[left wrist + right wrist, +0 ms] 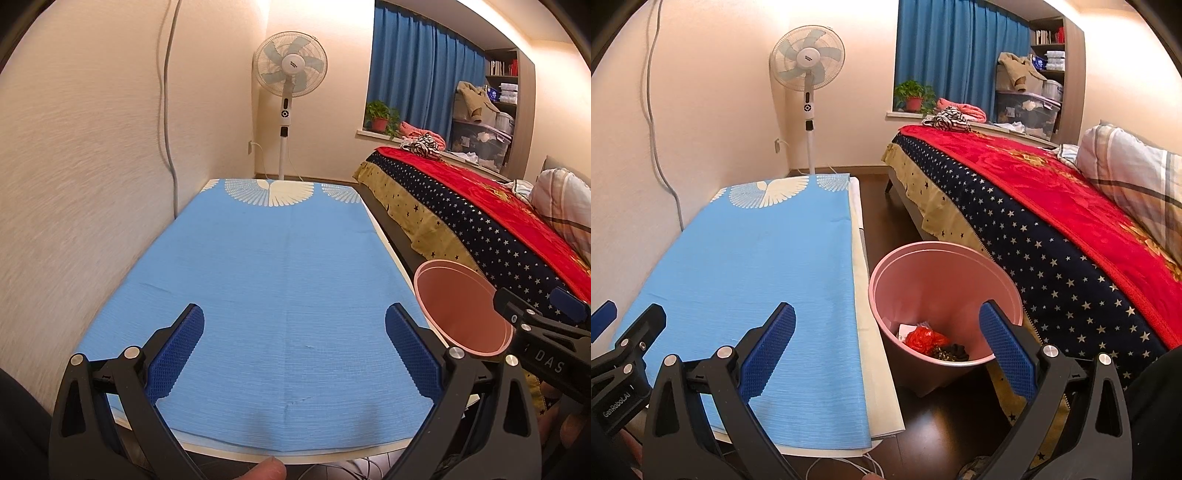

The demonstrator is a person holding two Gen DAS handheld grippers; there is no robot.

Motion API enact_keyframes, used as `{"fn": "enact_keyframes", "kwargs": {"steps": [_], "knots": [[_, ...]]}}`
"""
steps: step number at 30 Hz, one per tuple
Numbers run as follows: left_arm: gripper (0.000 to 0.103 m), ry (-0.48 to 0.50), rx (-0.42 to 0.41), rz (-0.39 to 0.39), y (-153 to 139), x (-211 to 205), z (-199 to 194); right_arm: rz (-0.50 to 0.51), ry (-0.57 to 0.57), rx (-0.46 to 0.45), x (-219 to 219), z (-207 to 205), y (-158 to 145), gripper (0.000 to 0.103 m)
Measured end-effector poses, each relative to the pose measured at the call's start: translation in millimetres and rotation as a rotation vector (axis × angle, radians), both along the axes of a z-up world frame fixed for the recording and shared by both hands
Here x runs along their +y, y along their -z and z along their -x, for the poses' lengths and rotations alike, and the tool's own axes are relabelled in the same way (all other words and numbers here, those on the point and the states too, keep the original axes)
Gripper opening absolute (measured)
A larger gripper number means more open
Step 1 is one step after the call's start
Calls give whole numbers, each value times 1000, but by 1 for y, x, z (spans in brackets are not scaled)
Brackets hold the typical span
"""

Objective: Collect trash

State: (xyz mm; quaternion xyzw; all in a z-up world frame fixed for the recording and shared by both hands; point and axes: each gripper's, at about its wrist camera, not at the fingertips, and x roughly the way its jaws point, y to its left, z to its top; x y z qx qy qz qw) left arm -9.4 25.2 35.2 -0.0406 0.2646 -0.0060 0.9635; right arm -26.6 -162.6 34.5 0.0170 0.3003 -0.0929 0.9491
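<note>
Two hand-held grippers in use, both empty. Left gripper (293, 332) sits over the near end of the table (380, 229), fingers spread wide, nothing btwn the blue pads (177, 354), just the blue cloth (277, 266) below. Right gripper (886, 332) hangs off the table's right edge, over the bin, fingers likewise spread, holding nothing. One pink bin (942, 273) on the dark floor, standing btwn the table edge and the bed (1052, 229), tilted toward the camera in the right-wrist view. Inside it, at the bottom: one crumpled red wrapper (923, 339), one dark clump (955, 352) beside it, one pale scrap (905, 328) partly hidden behind the red piece; exact count of smaller bits cannot be told. Cloth surface: no loose items seen on it, one white wing print at the far end. From the left-wrist view the bin's rim shows at right, w/ the right gripper's black body in front of it. One fingertip (266, 469) visible at the bottom edge there. Room otherwise: one standing fan (809, 70) in the far corner, one potted plant (914, 96) on the sill, blue curtains (960, 55), one striped pillow (1134, 184) on the bed, one grey cable (168, 110) down the wall.
</note>
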Motion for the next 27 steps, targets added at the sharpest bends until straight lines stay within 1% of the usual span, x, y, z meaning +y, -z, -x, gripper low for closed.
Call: {"fn": "enact_keyframes", "kwargs": {"steps": [27], "knots": [[95,3,1,-4,1,-2,-2,1,1,-1,1,1,0,98]]}}
